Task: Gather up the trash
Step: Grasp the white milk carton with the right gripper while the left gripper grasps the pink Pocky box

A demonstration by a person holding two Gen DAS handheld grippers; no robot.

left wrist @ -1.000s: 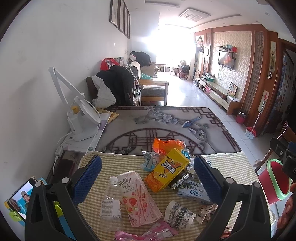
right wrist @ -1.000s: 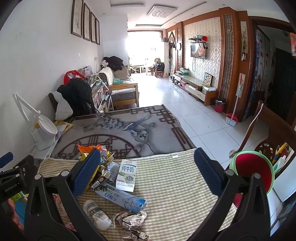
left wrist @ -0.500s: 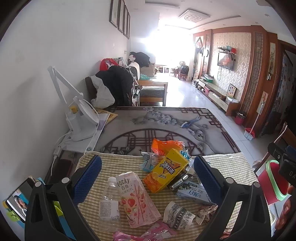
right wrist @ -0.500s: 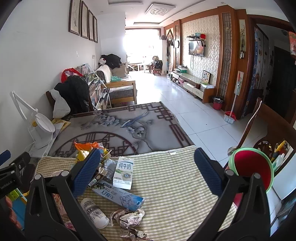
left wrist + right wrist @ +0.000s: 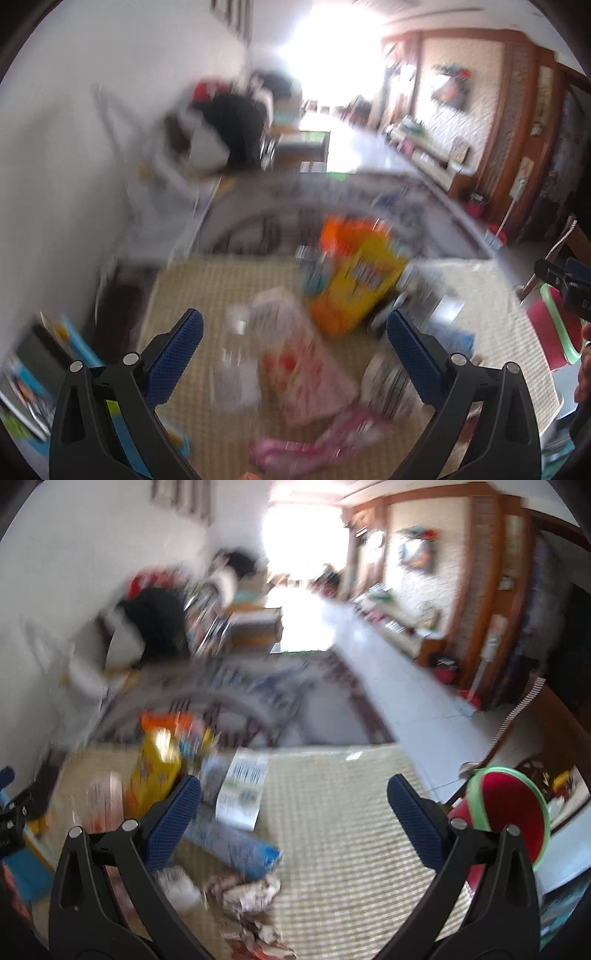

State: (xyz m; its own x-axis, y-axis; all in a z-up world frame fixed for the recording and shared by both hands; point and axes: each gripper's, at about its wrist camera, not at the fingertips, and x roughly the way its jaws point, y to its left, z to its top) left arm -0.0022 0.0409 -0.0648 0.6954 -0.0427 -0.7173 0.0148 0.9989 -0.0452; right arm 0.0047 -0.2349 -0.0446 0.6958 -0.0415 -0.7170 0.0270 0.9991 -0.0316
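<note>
Both tongs, left (image 5: 294, 341) and right (image 5: 293, 806), gape empty above blurred trash (image 5: 306, 354) on the checked cloth (image 5: 343, 834).

1. Whole shot's blurry. Left gripper (image 5: 294, 341) gapes wide above the checked cloth (image 5: 221, 284).
2. Yellow pack (image 5: 356, 284) mid-cloth; pink wrapper (image 5: 306, 363) and clear bottle (image 5: 236, 363) nearer the front edge.
3. Red bin (image 5: 550, 326) off the right edge.

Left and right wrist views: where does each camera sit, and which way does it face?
Left wrist: on the left gripper, looking forward over the trash; open jaws show, right gripper at the right edge.
Right wrist: on the right gripper, facing the checked cloth and red bin; open jaws show.
Shared: yellow box, bin, the room beyond.
</note>
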